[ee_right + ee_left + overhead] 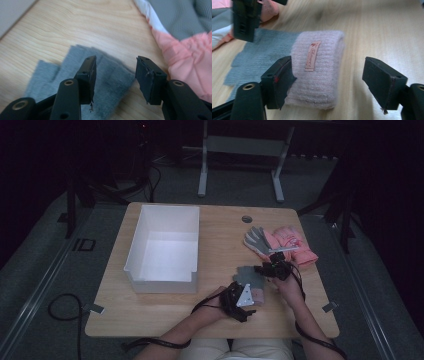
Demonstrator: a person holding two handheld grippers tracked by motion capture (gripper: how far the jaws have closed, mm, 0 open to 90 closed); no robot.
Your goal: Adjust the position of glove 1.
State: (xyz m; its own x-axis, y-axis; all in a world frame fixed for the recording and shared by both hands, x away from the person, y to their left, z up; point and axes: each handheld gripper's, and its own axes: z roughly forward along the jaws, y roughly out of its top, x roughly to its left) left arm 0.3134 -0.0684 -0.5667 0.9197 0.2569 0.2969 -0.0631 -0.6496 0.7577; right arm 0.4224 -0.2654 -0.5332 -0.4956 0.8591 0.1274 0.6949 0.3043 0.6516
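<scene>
Grey glove (259,53) (pink cuff (317,72)) lies flat between left gripper's (334,80) spread fingers, right gripper's (115,77) fingers also spread

The setting reads as a recording lab or test room rather than a home. A single light wooden table (165,320) stands on grey carpet, with a cable grommet (247,219) near its far edge. Dark surroundings enclose the lit work area. Beyond the far edge stands the grey metal frame of another desk (240,155). Black cables (62,307) trail across the floor by the table's near left corner.
</scene>
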